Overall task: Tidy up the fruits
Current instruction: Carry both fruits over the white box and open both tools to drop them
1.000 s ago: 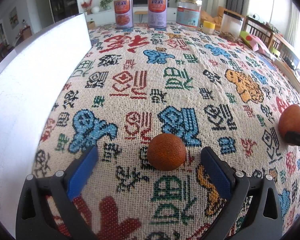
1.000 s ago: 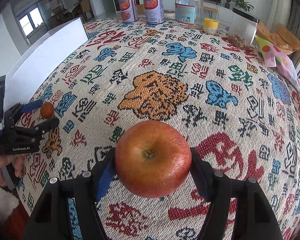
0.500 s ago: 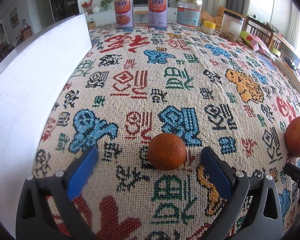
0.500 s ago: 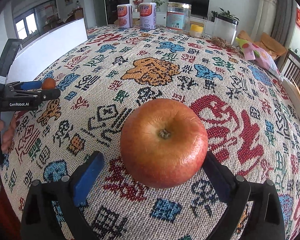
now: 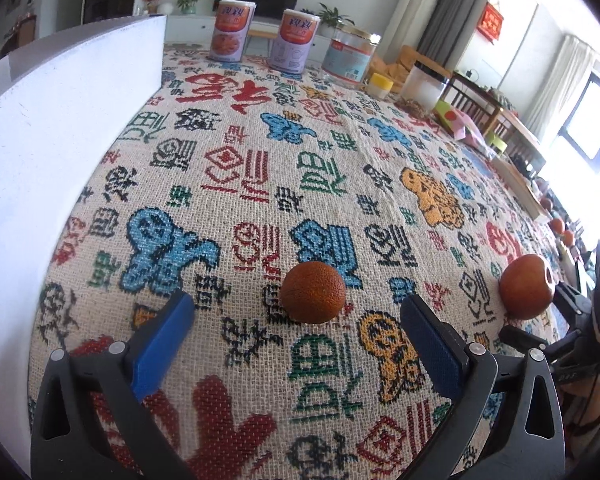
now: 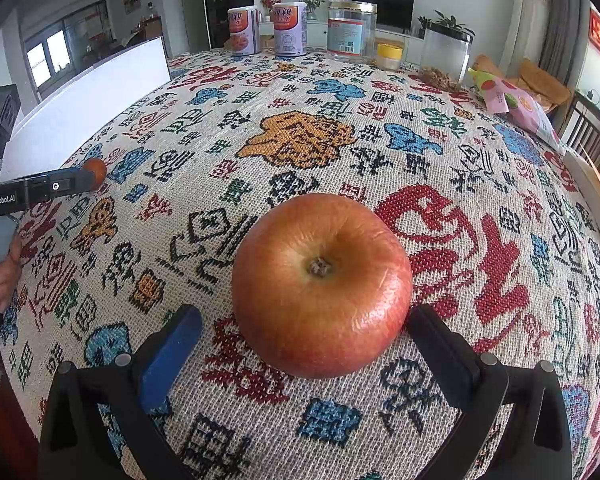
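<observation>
A small rough orange fruit [image 5: 313, 298] lies on the patterned tablecloth just ahead of my left gripper [image 5: 296, 330], whose blue-padded jaws stand wide open on either side of it without touching. It also shows small in the right wrist view [image 6: 95, 168]. A large red apple [image 6: 322, 285] rests on the cloth between the open jaws of my right gripper [image 6: 304, 334]; the left pad stands clear of it, the right finger is close beside it. The apple also shows at the right of the left wrist view [image 5: 527, 287].
A white board [image 5: 52, 152] stands along the table's left side. Two tins [image 5: 233, 35], a glass jar [image 5: 352, 58], a yellow-lidded pot [image 5: 381, 85] and a clear container [image 5: 424, 88] line the far edge. A pink snack bag [image 6: 516, 106] lies at the far right.
My right gripper opened and let go of the apple, which now sits on the cloth. The left gripper's view shifted and tilted a little; its jaws stay open around the orange.
</observation>
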{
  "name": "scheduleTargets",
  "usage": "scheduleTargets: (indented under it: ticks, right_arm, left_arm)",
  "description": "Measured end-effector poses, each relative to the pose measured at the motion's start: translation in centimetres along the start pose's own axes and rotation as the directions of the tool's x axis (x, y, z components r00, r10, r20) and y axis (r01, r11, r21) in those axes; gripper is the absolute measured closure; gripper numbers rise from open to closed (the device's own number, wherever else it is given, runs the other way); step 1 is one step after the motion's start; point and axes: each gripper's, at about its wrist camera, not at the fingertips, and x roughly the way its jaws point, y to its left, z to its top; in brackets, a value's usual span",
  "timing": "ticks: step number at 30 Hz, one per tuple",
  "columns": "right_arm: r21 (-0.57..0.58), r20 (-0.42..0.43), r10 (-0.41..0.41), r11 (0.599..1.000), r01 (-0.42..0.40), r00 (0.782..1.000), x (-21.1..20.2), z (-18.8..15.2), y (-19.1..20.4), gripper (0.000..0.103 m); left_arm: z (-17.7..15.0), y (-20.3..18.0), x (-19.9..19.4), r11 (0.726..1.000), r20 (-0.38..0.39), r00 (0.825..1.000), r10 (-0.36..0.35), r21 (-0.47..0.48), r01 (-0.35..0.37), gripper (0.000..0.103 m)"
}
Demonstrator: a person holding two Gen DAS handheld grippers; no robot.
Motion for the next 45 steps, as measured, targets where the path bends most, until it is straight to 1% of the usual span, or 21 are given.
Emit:
scheduleTargets:
  ticks: [3,4,5,7,8,9,10,12,14,17,20,22,25,28,31,33,35,37,39,41,45]
  right_arm:
    - [0.0,0.0,0.0,1.0,0.0,1.0,0.0,0.0,0.0,0.0]
    - [0.0,0.0,0.001,1.0,-0.001,1.0,0.0,0.0,0.0,0.0]
    - [0.003,0.002,0.004,1.0,-0.004,1.0,0.0,0.0,-0.1,0.0]
    - [0.018,0.013,0.029,0.999,-0.029,1.0,-0.2,0.0,-0.5,0.0]
    - [0.034,0.026,0.05,0.998,-0.051,0.998,-0.4,-0.1,-0.8,0.0]
    - [0.054,0.045,0.071,0.996,-0.073,0.996,-0.8,-0.2,-1.3,0.0]
    - [0.082,0.07,0.09,0.992,-0.096,0.993,-1.2,-0.3,-1.8,0.0]
    - [0.132,0.099,0.11,0.984,-0.123,0.989,-1.9,-0.5,-2.6,0.0]
    - [0.153,0.087,0.124,0.979,-0.137,0.988,-2.1,-0.2,-2.7,0.0]
    - [0.102,0.072,0.089,0.99,-0.096,0.993,-2.0,0.9,-1.7,0.002]
    - [0.086,0.015,0.062,0.994,-0.064,0.998,-0.9,2.0,-1.4,0.034]
    - [0.111,0.005,0.078,0.991,-0.078,0.997,-0.8,2.3,-1.5,0.034]
    - [0.128,0.012,0.173,0.977,-0.173,0.985,-1.8,3.1,-0.3,0.034]
    - [0.087,0.038,0.287,0.953,-0.289,0.957,-3.6,5.6,3.4,0.034]
    - [0.004,0.056,0.398,0.917,-0.399,0.916,-5.4,9.3,9.1,0.034]
    - [-0.064,0.053,0.469,0.882,-0.466,0.881,-6.3,12.1,13.5,0.034]
    - [-0.132,0.036,0.531,0.843,-0.522,0.847,-6.8,14.7,18.0,0.034]
    - [-0.2,0.009,0.564,0.81,-0.551,0.826,-6.7,17.3,22.7,0.034]
    - [-0.267,-0.013,0.558,0.798,-0.541,0.83,-6.0,19.8,26.9,0.034]
    - [-0.309,-0.078,0.538,0.787,-0.534,0.839,-4.0,22.3,31.0,0.034]
    - [-0.323,-0.234,0.434,0.81,-0.491,0.87,1.8,25.4,36.4,0.034]
  left_arm:
    - [0.0,-1.1,0.3,0.998,-0.01,0.999,0.052,0.037,-0.051,0.004]
    - [0.2,-1.6,0.6,0.996,-0.013,0.997,0.073,0.057,-0.072,0.01]
    - [0.3,-2.2,0.9,0.993,-0.015,0.995,0.096,0.075,-0.094,0.026]
    - [0.6,-3.2,1.6,0.98,-0.017,0.986,0.164,0.116,-0.161,0.036]
    - [0.7,-3.5,1.8,0.974,-0.015,0.982,0.186,0.131,-0.182,0.053]
    - [0.7,-3.6,1.9,0.967,-0.008,0.977,0.215,0.143,-0.212,0.066]
    - [0.8,-3.6,1.8,0.967,-0.011,0.977,0.215,0.139,-0.212,0.073]
    - [0.8,-3.0,1.2,0.982,-0.023,0.985,0.171,0.091,-0.168,0.074]
    - [0.4,-2.4,0.2,0.987,-0.024,0.987,0.156,0.053,-0.155,0.074]
    - [0.0,-1.8,-1.4,0.993,-0.033,0.993,0.116,-0.004,-0.116,0.074]
    - [-0.2,-1.6,-4.1,0.996,-0.032,0.998,0.058,-0.065,-0.06,0.074]
    - [0.0,-1.4,-7.1,0.993,-0.008,1.0,0.006,-0.118,-0.007,0.074]
    - [0.9,-0.3,-12.7,0.979,0.064,0.996,-0.06,-0.189,0.071,0.074]
    - [2.9,2.0,-18.7,0.968,0.16,0.986,-0.051,-0.236,0.088,0.074]
    - [5.0,6.3,-23.2,0.951,0.227,0.974,0.009,-0.304,0.062,0.074]
    - [6.2,9.9,-24.8,0.932,0.235,0.968,0.091,-0.362,0.001,0.074]
    - [7.1,14.0,-24.8,0.899,0.209,0.963,0.172,-0.432,-0.067,0.074]
    - [7.3,18.1,-23.7,0.852,0.156,0.961,0.227,-0.51,-0.119,0.074]
    - [7.4,21.6,-21.8,0.808,0.088,0.954,0.288,-0.557,-0.193,0.074]
    - [7.4,24.3,-19.4,0.773,0.012,0.937,0.35,-0.568,-0.281,0.074]
    - [7.1,27.4,-15.5,0.743,-0.103,0.926,0.364,-0.567,-0.355,0.073]
